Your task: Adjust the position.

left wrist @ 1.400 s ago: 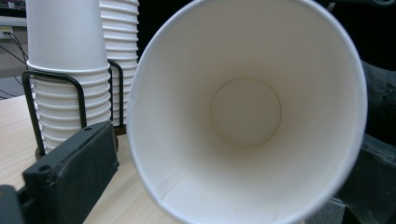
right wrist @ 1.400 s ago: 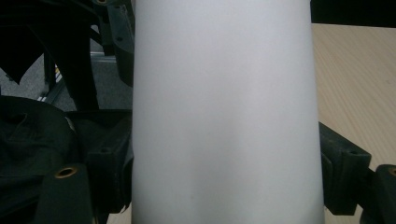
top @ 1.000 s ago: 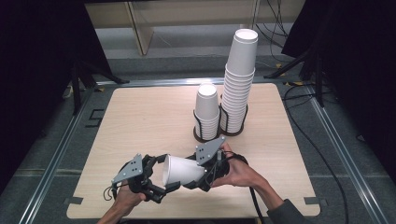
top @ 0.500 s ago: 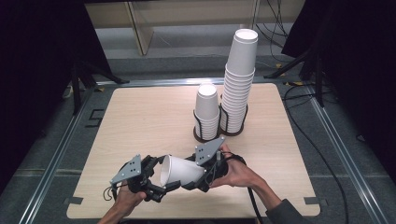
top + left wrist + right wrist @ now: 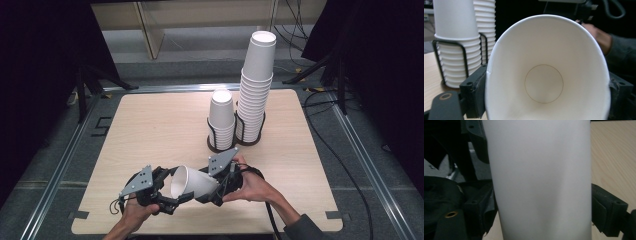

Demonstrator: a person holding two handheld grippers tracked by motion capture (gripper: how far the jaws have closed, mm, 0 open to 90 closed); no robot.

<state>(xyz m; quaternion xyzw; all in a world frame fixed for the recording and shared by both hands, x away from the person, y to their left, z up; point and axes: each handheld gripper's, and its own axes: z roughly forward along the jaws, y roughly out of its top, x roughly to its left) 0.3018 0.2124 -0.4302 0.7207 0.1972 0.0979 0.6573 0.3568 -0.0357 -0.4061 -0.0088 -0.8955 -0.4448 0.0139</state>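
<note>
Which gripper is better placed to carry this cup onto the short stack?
Right, probably. The right gripper clamps the paper cup at its base end, nearer the short stack; the left gripper, jaws just closing, squeezes the rim.

No readable text, no brand, no label, no number, plain white paper cup (image 5: pixel 544 75) without print, plain white cup stacks (image 5: pixel 255 95) beyond the tongs, bare wood-grain table (image 5: pixel 150 130) unmarked

Short cup stack (image 5: pixel 221 120) left of tall stack (image 5: pixel 255 90), mid-table (image 5: pixel 150 125).
</note>
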